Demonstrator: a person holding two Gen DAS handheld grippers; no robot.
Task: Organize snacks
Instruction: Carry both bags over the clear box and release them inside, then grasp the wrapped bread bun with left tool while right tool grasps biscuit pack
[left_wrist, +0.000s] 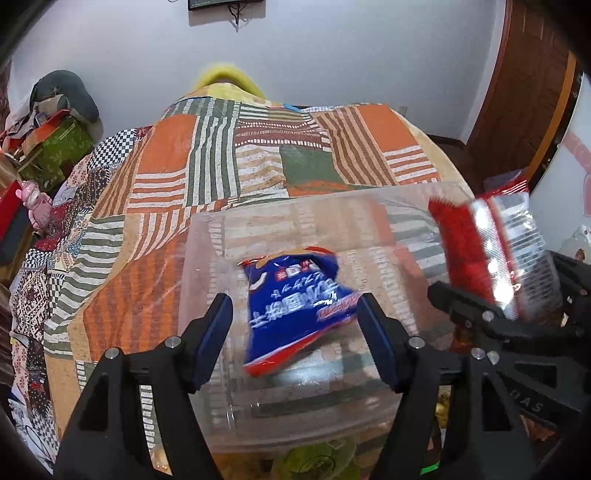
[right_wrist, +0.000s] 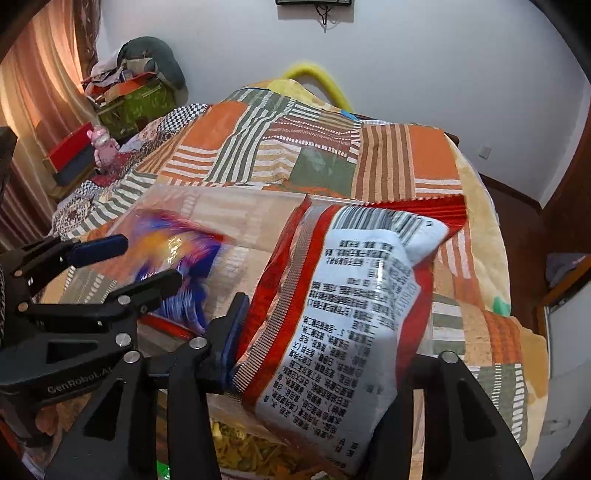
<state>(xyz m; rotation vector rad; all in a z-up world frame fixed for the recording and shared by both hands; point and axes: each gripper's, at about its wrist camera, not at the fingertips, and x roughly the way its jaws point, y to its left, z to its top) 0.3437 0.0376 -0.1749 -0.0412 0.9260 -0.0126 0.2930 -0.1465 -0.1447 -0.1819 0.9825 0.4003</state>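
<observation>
The clear bin (left_wrist: 207, 251) is smooth, see-through plastic with faint glare on its walls. Inside it the blue snack bag (left_wrist: 295, 306) is glossy crinkled film. Just right of the bin, the red snack bag (right_wrist: 332, 314) is shiny film too, with a ribbed crimped seam and a pale printed back. Under the bin, the patchwork bedspread (left_wrist: 177, 147) is matt woven cloth. The left claw (left_wrist: 295, 332) has matt black plastic arms, small bright metal pins and dull blue pads (left_wrist: 214, 332).

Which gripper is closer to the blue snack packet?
Left. The left gripper is open with the blue snack packet between its fingers, over the clear plastic bin. The right gripper holds the red snack bag alongside.
</observation>
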